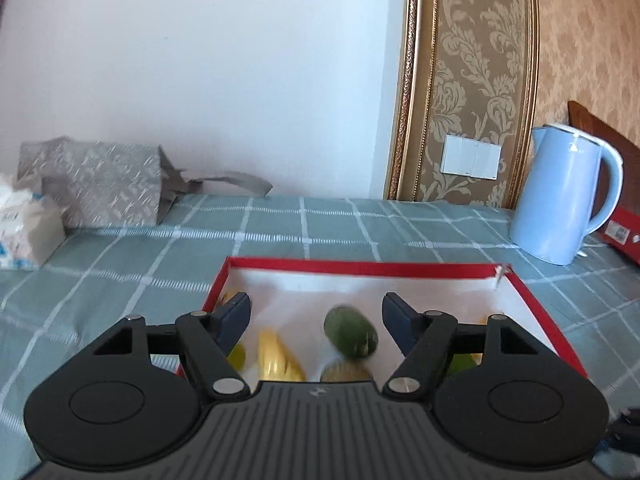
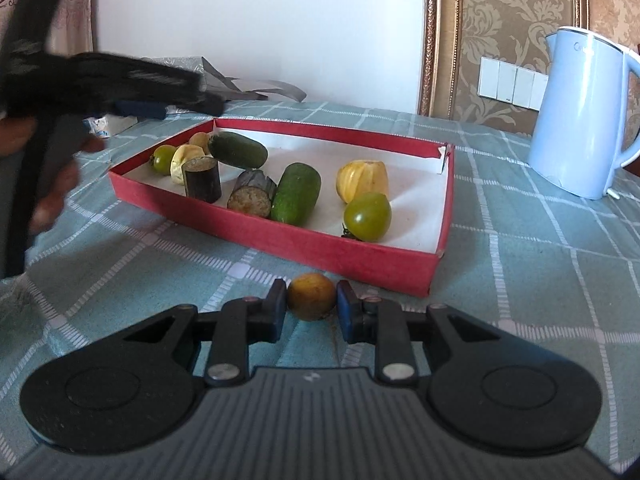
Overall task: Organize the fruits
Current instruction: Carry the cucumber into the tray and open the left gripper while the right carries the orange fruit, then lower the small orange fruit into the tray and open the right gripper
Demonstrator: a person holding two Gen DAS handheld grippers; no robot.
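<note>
My right gripper is down low on the checked cloth, just in front of the red box. Its fingers are closed in on a small orange fruit, one pad touching each side, and the fruit looks like it's sitting on the cloth, just outside the box's near wall.

My left gripper is up over the box, fingers spread wide with nothing between them. From the right wrist view it shows up as a dark blur at the far left, above the box's far corner.

Inside the box: two cucumbers, one near the back and one in the middle. Between them are two dark cut chunks, one standing upright, the other tipped so its cut face points at me. There's a green tomato at the near right with a yellow ridged fruit just behind it, touching. Another green tomato and a second yellow fruit are bunched in the far left corner.

A blue kettle stands on the cloth off to the right, well apart from the box.
</note>
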